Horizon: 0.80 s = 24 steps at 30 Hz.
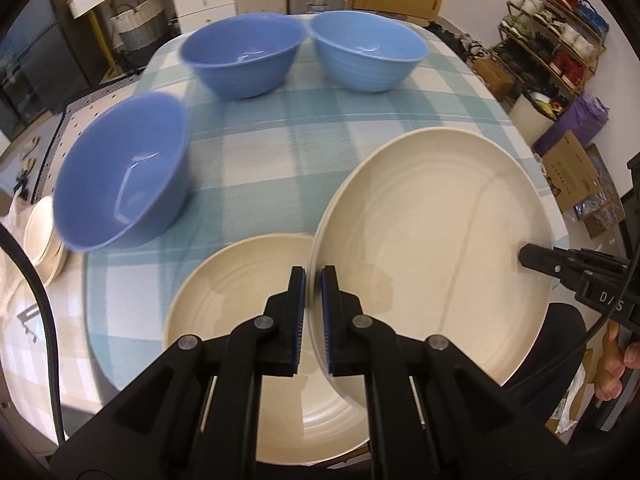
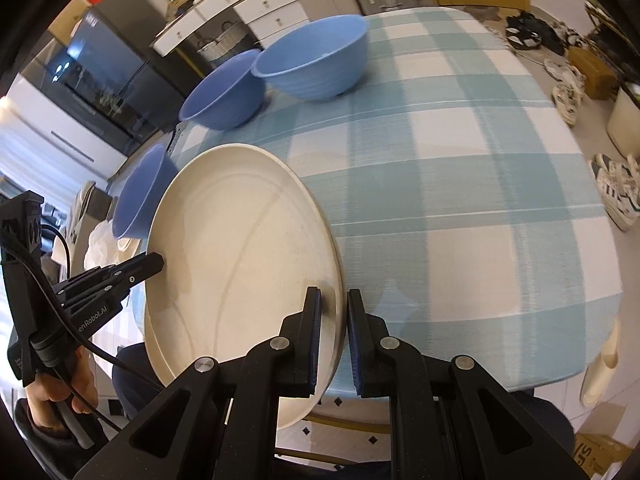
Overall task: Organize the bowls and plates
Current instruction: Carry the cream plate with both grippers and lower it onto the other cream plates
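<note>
Both tongs grip one cream plate by opposite rims: the left tongs (image 1: 314,280) pinch its left edge, the right tongs (image 2: 334,304) its right edge. The held plate (image 1: 432,248) is tilted, lifted over the bench's near edge, above a second cream plate (image 1: 240,280) lying flat on the checked cloth (image 2: 460,160). Three blue bowls (image 1: 244,56) stand empty toward the far left of the bench (image 2: 540,340).

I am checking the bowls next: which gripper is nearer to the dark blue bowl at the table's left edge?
Left. The left gripper grips the lifted plate's rim on the side facing that bowl; the right gripper grips the opposite rim, farther away.
</note>
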Available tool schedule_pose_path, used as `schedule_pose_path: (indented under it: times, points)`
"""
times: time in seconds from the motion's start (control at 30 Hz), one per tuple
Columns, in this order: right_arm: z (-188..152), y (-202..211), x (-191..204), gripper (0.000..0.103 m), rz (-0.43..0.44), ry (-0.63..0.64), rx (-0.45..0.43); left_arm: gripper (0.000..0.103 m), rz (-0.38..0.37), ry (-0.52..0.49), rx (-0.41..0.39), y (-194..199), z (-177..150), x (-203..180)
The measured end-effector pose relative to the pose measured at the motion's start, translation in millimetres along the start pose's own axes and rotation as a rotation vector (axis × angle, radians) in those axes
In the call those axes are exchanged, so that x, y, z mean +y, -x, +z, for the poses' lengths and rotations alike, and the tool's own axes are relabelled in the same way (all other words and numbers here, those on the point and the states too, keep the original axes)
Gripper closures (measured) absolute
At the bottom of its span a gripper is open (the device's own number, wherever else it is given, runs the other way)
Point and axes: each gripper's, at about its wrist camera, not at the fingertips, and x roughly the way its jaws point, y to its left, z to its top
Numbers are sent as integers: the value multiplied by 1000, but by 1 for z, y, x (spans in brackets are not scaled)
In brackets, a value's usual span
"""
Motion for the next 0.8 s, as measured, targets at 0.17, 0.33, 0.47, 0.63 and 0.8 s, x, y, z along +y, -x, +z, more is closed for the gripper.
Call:
schedule_pose_path:
  times: [0.17,0.33,0.47,0.63,0.8]
  points:
    - [0,-17,33,91,8,51,25,97,27,51,4,3,-18,40]
    - [-2,-39,62,91,20,89,57,97,48,97,15,6,-38,78]
    - [-6,-55,84,91,27,117,85,97,62,134,26,6,-55,106]
    - [-9,-77,103,91,21,150,115,97,69,168,47,1,-69,131]
    - [-10,-87,112,91,-16,167,123,98,58,173,60,-7,-76,139]
